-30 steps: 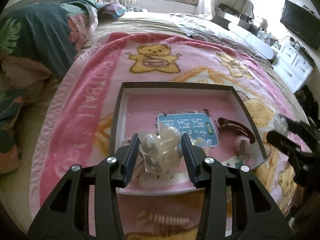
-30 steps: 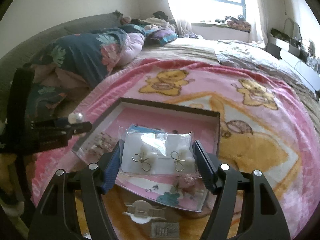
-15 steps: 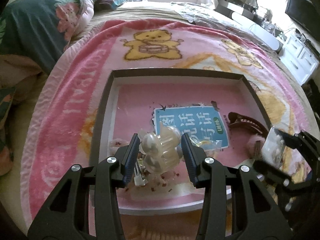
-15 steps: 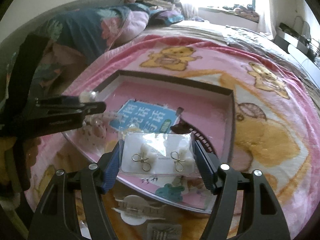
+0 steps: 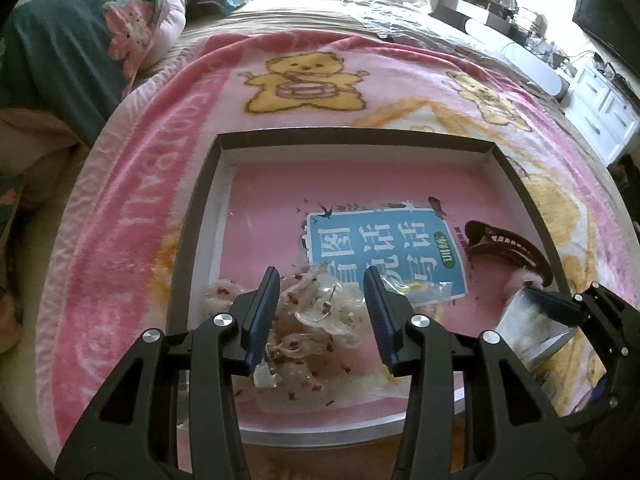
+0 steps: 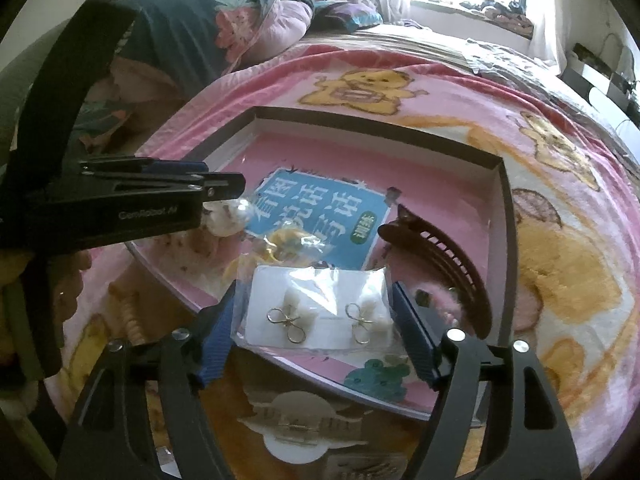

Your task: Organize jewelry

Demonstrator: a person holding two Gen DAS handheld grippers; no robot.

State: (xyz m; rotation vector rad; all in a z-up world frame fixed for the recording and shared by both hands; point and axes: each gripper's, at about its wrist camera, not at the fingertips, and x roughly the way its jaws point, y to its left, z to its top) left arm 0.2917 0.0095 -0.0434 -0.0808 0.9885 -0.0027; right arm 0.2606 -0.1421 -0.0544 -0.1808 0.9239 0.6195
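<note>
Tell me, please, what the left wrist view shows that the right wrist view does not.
Only the left wrist view: the television and the white drawers. Only the right wrist view: the earring card seen face-on between the jaws of the right claw, which are opening, and a white clip on the bear blanket in front of the tray. Both: the tray, its blue label, the brown hair clip, the blanket, and the left claw with a pale clip at its tip.
</note>
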